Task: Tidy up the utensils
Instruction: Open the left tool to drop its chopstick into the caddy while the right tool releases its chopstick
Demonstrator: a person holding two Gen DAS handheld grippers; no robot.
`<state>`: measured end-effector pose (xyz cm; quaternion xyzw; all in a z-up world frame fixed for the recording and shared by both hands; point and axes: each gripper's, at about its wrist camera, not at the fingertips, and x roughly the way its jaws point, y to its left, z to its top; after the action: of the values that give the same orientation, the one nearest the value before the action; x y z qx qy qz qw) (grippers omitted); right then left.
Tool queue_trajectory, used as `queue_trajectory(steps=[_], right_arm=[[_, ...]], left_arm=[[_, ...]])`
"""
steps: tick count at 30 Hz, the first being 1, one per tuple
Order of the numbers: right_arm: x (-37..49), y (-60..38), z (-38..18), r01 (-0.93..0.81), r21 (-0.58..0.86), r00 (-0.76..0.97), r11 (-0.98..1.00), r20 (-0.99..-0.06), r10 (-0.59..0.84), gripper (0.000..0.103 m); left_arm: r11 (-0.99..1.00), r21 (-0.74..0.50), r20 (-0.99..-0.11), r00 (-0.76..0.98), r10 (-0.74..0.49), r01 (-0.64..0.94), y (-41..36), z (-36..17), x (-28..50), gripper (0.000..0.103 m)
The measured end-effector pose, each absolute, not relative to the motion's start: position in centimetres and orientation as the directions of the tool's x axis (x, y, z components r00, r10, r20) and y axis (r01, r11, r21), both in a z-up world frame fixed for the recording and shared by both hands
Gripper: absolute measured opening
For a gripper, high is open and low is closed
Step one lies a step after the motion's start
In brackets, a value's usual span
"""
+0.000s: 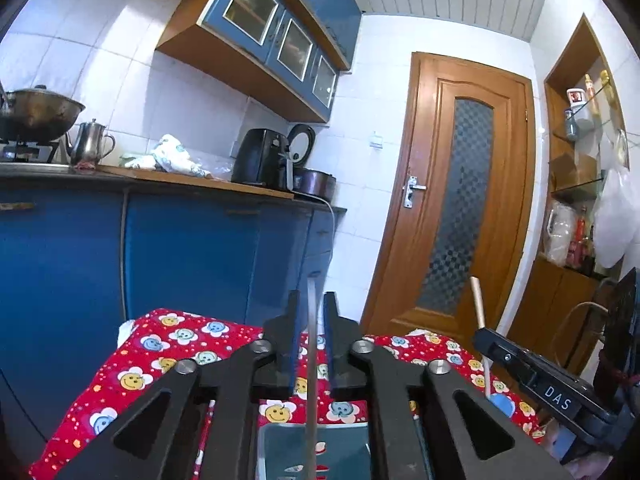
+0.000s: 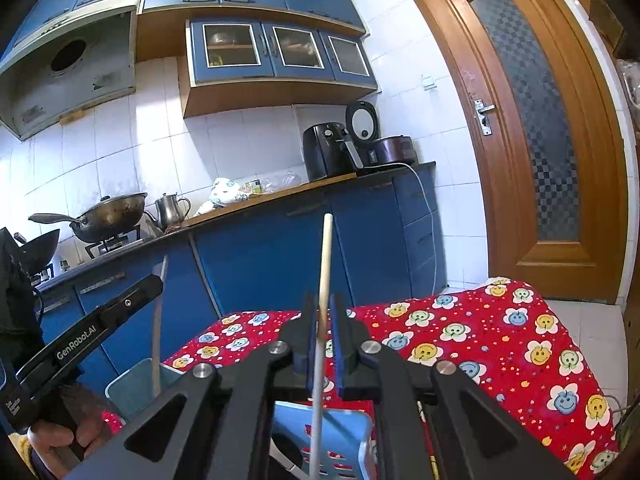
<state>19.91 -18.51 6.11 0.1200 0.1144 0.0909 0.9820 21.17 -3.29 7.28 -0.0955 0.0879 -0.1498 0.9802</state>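
My left gripper [image 1: 312, 308] holds a thin metal utensil handle [image 1: 311, 360] upright between its blue pads, over a grey-green container [image 1: 276, 448] on the red smiley tablecloth [image 1: 152, 356]. My right gripper [image 2: 322, 308] is shut on a pale wooden stick handle [image 2: 323, 280], upright over a blue plastic basket [image 2: 344, 432]. The left gripper [image 2: 100, 328] also shows at the left of the right wrist view, with its metal handle [image 2: 158, 328] standing in the grey-green container [image 2: 132, 388]. The right gripper [image 1: 532, 376] and wooden handle [image 1: 478, 304] show at the right of the left wrist view.
Blue kitchen cabinets [image 1: 180, 252] with a counter stand behind the table, carrying a wok [image 2: 108, 216], a steel kettle [image 2: 170, 208] and a black air fryer [image 2: 326, 152]. A wooden door [image 2: 532, 128] is at the right. The tablecloth [image 2: 480, 340] extends right.
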Motion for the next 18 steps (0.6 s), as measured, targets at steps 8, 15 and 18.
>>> queue_trajectory(steps=[8, 15, 18], right_arm=[[19.4, -18.6, 6.6, -0.159, 0.280, 0.957, 0.947, -0.191, 0.217, 0.026], [17.9, -18.4, 8.2, -0.165, 0.280, 0.960, 0.946, -0.173, 0.218, 0.033], [17.0, -18.3, 9.0, -0.148, 0.281, 0.961, 0.948, -0.185, 0.205, 0.033]], left_arm=[[0.935, -0.231, -0.157, 0.938, -0.310, 0.270, -3.0, 8.0, 20.8, 0.031], [0.935, -0.226, -0.189, 0.929, -0.318, 0.274, -2.7, 9.2, 19.5, 0.033], [0.932, -0.235, -0.209, 0.922, -0.327, 0.277, -2.3, 9.8, 18.5, 0.034]])
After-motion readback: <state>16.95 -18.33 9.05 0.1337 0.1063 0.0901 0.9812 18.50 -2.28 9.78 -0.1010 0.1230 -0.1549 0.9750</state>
